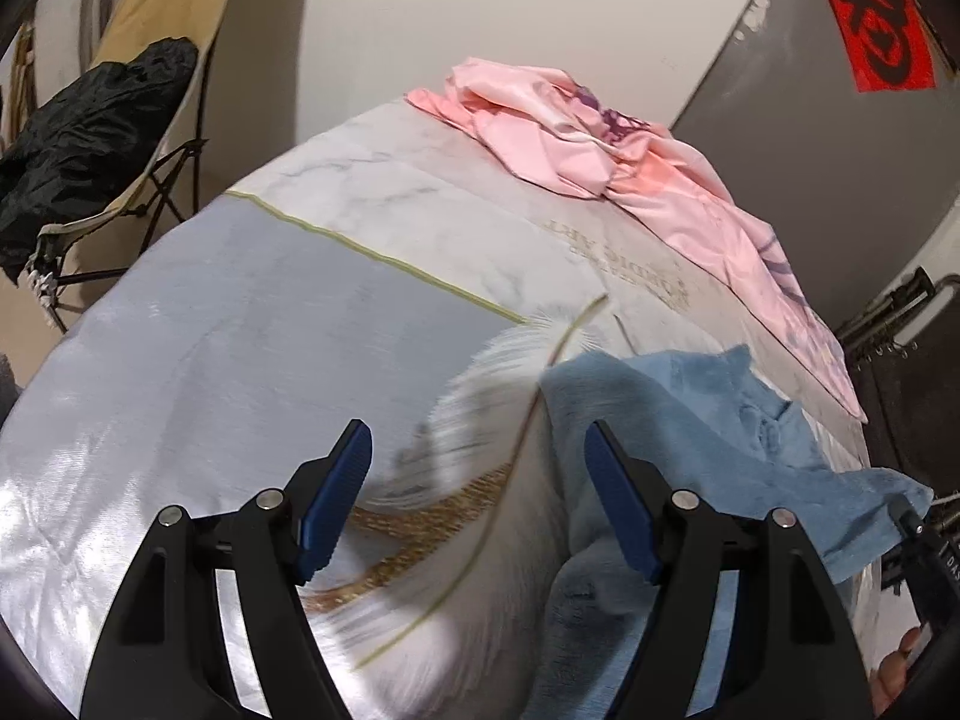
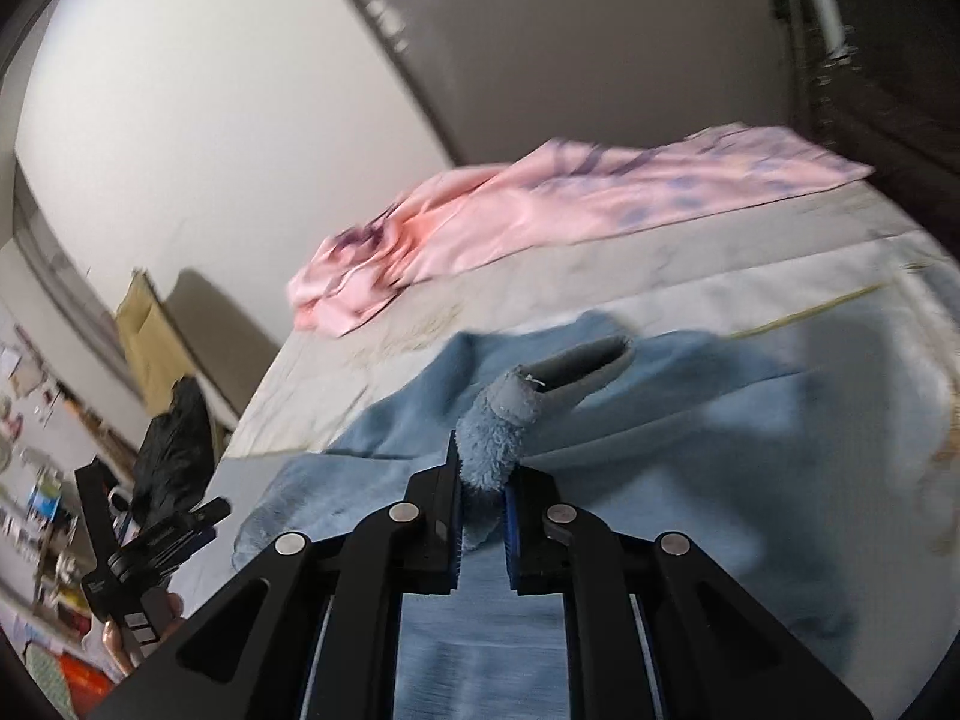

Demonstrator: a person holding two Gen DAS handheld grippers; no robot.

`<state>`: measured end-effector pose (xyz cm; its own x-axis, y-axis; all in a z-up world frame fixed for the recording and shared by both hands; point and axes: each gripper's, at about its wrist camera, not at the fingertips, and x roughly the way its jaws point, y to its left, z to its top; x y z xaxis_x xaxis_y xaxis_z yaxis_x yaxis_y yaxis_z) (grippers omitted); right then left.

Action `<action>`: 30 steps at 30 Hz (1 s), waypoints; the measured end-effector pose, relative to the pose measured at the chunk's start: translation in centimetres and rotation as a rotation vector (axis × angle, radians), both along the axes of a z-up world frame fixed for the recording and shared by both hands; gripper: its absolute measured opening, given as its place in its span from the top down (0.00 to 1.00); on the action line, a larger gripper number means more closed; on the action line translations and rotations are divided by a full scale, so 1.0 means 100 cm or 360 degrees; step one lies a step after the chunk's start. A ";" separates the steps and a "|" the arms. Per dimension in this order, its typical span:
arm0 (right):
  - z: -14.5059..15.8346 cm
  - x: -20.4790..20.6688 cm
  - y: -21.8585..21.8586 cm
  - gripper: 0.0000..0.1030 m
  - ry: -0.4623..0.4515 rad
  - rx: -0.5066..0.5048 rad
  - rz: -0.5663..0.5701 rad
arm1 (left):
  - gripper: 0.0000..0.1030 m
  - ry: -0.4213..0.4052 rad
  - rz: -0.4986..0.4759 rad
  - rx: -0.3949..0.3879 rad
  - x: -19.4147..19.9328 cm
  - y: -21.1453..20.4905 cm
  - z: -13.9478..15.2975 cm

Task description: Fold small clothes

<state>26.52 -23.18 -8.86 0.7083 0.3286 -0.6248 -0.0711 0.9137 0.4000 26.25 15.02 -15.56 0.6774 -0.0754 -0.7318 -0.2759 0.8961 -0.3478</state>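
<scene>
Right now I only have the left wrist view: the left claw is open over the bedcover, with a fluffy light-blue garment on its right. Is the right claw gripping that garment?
Observer: Yes. The right claw is shut on a rolled, fuzzy part of the fluffy light-blue garment.
Operator: Does the pinched part lie flat?
Observer: No. It stands up from the rest of the garment, which is spread on the pale bedcover. Just past the pinch there is a sleeve-like opening with a grey inside.
</scene>
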 end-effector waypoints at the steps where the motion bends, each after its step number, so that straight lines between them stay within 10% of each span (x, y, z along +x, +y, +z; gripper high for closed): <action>1: 0.000 -0.002 -0.009 0.88 -0.0004 -0.0005 -0.0027 | 0.31 -0.0003 -0.0015 0.0000 0.000 -0.004 0.001; 9: -0.004 -0.013 -0.049 0.88 -0.0019 0.0130 -0.0110 | 0.31 -0.0029 -0.0171 0.0106 0.002 -0.042 0.006; 14: 0.044 0.005 -0.009 0.88 -0.0134 0.0083 0.0038 | 0.30 -0.0129 -0.0382 0.0126 -0.007 -0.062 0.013; 20: 0.111 0.010 0.040 0.88 -0.0329 0.0087 0.0248 | 0.23 -0.0217 -0.0556 0.0435 -0.022 -0.106 0.012; 26: 0.105 0.002 0.031 0.88 -0.0331 0.0108 0.0214 | 0.13 -0.0104 -0.0427 0.0671 -0.013 -0.114 -0.005; 30: 0.085 0.015 0.019 0.88 -0.0202 0.0133 0.0161 | 0.16 -0.0185 -0.0492 0.0434 -0.021 -0.096 0.007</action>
